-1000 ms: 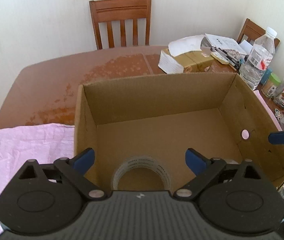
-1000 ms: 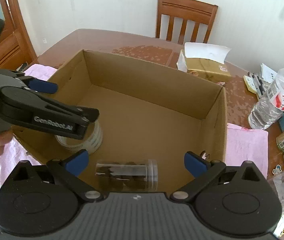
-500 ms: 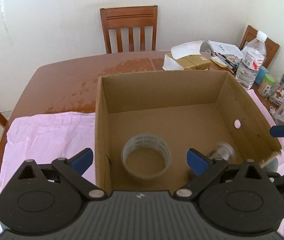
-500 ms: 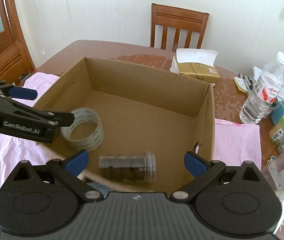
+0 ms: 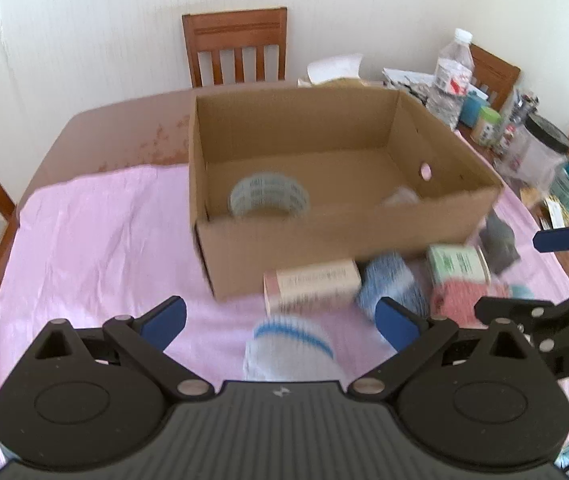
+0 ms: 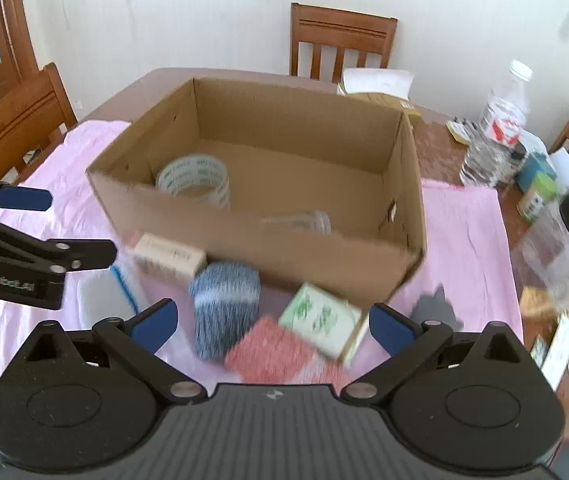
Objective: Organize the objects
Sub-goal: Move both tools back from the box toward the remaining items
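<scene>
- The cardboard box (image 5: 348,236) stands on the pink cloth (image 5: 96,240); a tape roll (image 5: 270,198) and a clear jar (image 6: 304,220) lie inside it already.
- Just in front of the box wait the loose things: a pale carton (image 5: 312,284), a blue yarn ball (image 6: 224,304), a green packet (image 6: 324,320), a red knitted piece (image 6: 272,348) and a white roll with a blue stripe (image 5: 290,348).
- The left gripper (image 5: 280,318) has its jaws wide apart and holds nothing — the white roll lies below them.
- The right gripper (image 6: 270,322) is also spread and empty, above the yarn and the red piece.
- Advice: choose one item for each gripper, center it between the fingers before closing — the pile is tight, so neighbours can be pushed.
</scene>
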Action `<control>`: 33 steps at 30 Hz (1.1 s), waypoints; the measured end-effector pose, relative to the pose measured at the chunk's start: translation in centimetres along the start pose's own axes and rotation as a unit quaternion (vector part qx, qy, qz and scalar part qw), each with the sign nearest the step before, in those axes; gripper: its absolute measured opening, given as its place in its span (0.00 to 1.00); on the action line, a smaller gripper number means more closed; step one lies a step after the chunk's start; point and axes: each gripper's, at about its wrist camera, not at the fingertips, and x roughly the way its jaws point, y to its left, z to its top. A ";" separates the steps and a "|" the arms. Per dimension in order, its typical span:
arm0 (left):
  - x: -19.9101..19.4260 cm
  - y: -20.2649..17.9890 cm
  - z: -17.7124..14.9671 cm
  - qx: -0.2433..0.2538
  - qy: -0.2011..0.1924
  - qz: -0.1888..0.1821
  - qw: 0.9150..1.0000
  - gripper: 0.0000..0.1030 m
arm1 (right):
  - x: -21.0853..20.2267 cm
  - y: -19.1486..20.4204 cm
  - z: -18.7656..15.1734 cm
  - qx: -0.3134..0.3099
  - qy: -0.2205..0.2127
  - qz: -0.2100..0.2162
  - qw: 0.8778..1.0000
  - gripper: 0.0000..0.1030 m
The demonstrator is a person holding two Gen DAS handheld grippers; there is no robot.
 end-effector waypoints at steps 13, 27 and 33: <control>-2.1 1.2 -6.6 0.010 0.016 -0.015 1.000 0.98 | -2.1 2.5 -7.2 0.037 0.022 -0.025 0.999 1.00; -2.1 -0.9 -10.2 0.013 0.038 -0.027 0.999 0.98 | -2.1 1.8 -11.2 0.073 0.043 -0.020 0.996 1.00; -1.7 -3.7 -11.1 0.006 0.046 -0.034 0.998 0.98 | -2.4 -0.3 -12.0 0.063 0.038 0.004 0.997 1.00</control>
